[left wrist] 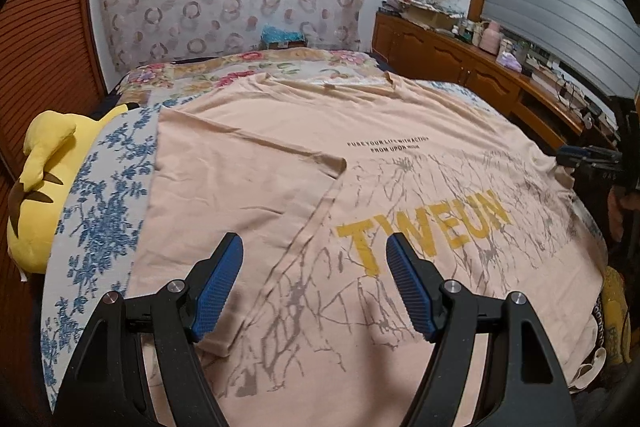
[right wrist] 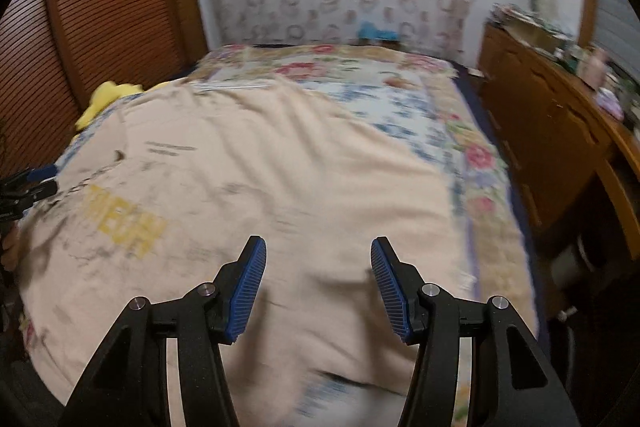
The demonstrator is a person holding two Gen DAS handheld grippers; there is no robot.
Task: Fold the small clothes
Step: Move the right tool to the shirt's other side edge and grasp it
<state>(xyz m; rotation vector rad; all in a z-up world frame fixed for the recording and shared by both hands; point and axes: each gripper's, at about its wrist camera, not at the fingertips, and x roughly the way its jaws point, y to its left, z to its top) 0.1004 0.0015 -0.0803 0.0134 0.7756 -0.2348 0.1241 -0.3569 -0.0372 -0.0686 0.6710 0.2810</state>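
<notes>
Blue ribbed pads (left wrist: 218,291) of the left gripper (left wrist: 314,287) sat nearest the lens, spread wide over the near part of a peach T-shirt (left wrist: 260,163), holding nothing; whether they brushed the cloth could not be told. Farthest left a yellow plush toy (left wrist: 44,187) lay against the bed's edge, then a strip of blue-flowered bedsheet (left wrist: 100,211), then the shirt, spread printed side up across the bed. Its left sleeve (left wrist: 240,163) was already turned in over the body, its hem running diagonally toward the yellow lettering (left wrist: 424,231). That looked like the first fold done. In the right wrist view, the shirt's right side lay flat and unfolded, so that side and the lengthwise folds seemingly remained. That blurred view showed the right gripper (right wrist: 318,283) equally spread above plain peach fabric, empty. A wooden cabinet (right wrist: 552,131) stood beside the bed at far right.
</notes>
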